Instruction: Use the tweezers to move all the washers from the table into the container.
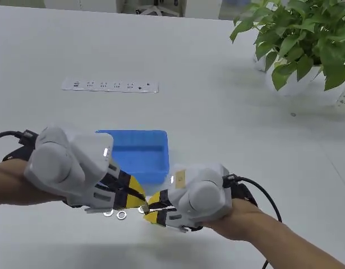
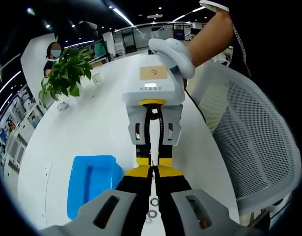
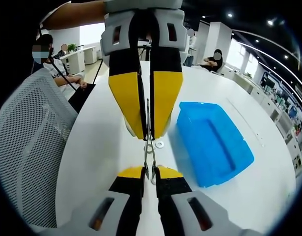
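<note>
My two grippers meet tip to tip over the table's near edge. The left gripper [image 1: 139, 197] [image 2: 152, 171] and the right gripper [image 1: 152, 212] [image 3: 150, 172] are both shut on thin metal tweezers [image 3: 149, 150], which run between their yellow pads. In the right gripper view the left gripper [image 3: 148, 135] reaches down from the top. In the left gripper view the right gripper [image 2: 151, 161] does the same. Small steel washers [image 1: 122, 214] [image 2: 154, 201] [image 3: 159, 144] lie on the white table under the tips. An open blue container [image 1: 138, 152] [image 2: 92, 182] [image 3: 214, 142] sits just beyond them.
A white power strip [image 1: 109, 86] lies further back on the table. A potted plant [image 1: 298, 45] [image 2: 67, 73] stands at the far right. A grey mesh chair [image 2: 249, 137] [image 3: 28, 147] is at the table's near side. People sit at desks in the background.
</note>
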